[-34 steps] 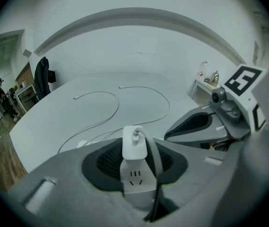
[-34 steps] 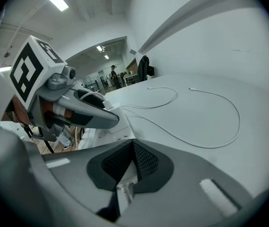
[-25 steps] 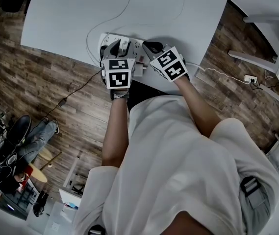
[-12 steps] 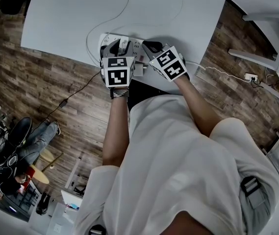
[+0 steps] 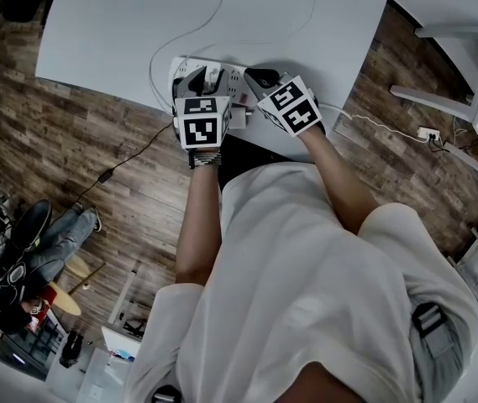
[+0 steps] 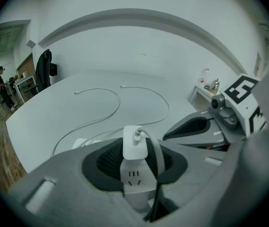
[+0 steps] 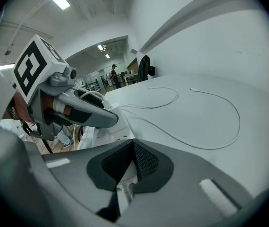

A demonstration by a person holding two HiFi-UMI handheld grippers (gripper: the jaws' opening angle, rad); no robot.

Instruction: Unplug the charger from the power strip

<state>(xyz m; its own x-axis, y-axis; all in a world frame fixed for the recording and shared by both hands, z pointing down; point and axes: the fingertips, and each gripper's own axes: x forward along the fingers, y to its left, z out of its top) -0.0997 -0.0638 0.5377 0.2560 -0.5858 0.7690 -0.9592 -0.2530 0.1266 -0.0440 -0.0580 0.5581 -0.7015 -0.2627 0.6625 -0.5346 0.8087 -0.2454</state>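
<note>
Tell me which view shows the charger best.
The left gripper view: the charger stands centred between the left gripper's jaws, cable on top. The head view shows a white bit; the right gripper view mostly hides it behind the left gripper.

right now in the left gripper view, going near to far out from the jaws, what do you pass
power strip → charger → loose white cables → dark coat hanging beyond the table's far left end

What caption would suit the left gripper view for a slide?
Left gripper clamps the white charger, plugged into the power strip; thin cables lie on the white table beyond.
</note>
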